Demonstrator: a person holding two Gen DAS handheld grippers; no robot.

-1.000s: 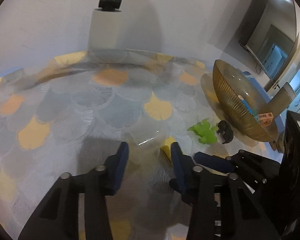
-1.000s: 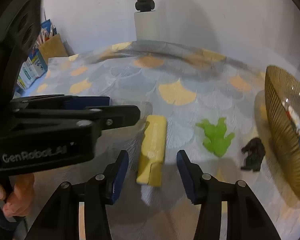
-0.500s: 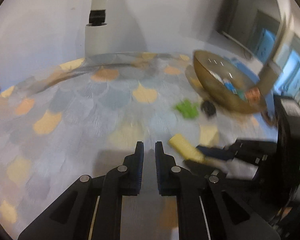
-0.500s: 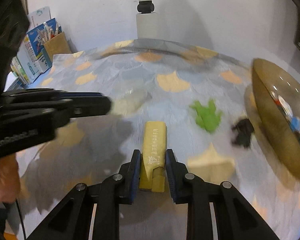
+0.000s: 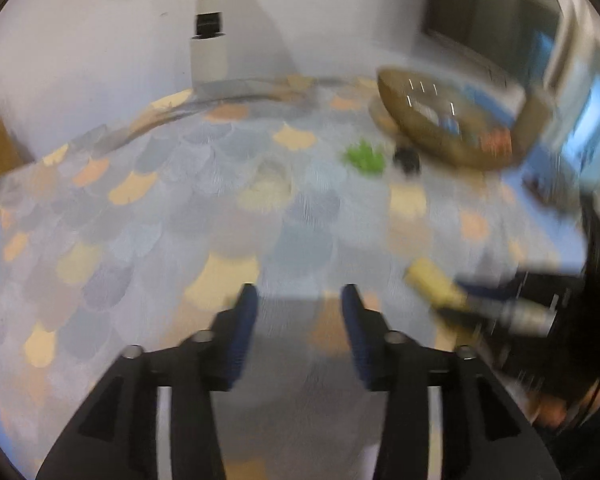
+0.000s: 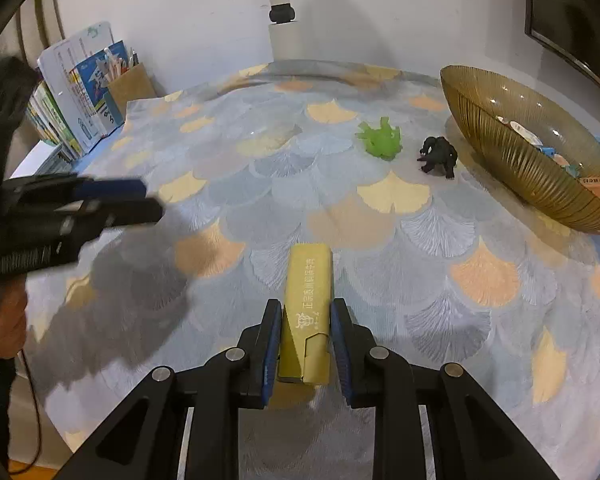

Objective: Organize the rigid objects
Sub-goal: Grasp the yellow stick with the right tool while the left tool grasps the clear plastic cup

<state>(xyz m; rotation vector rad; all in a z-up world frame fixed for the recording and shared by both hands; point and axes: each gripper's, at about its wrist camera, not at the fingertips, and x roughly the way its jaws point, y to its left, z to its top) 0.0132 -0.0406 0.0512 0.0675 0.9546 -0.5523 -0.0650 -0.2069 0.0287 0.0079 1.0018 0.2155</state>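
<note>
My right gripper (image 6: 305,312) is shut on a yellow box (image 6: 308,300) with white print and holds it above the patterned tablecloth. The box also shows, blurred, in the left wrist view (image 5: 434,282). My left gripper (image 5: 298,300) is open and empty over the cloth; it shows at the left of the right wrist view (image 6: 100,204). A green toy (image 6: 381,142) and a small black animal figure (image 6: 439,156) lie on the cloth near an amber ribbed glass bowl (image 6: 512,156) that holds several small items.
Books and a brown pen holder (image 6: 130,86) stand at the table's far left. A white post with a black clamp (image 6: 281,20) rises at the far edge. The scallop-patterned tablecloth (image 6: 260,184) covers the round table.
My right gripper has closed on the yellow box, lifted it and drawn back. My left gripper shut, then opened again, and has swung away to the left.
</note>
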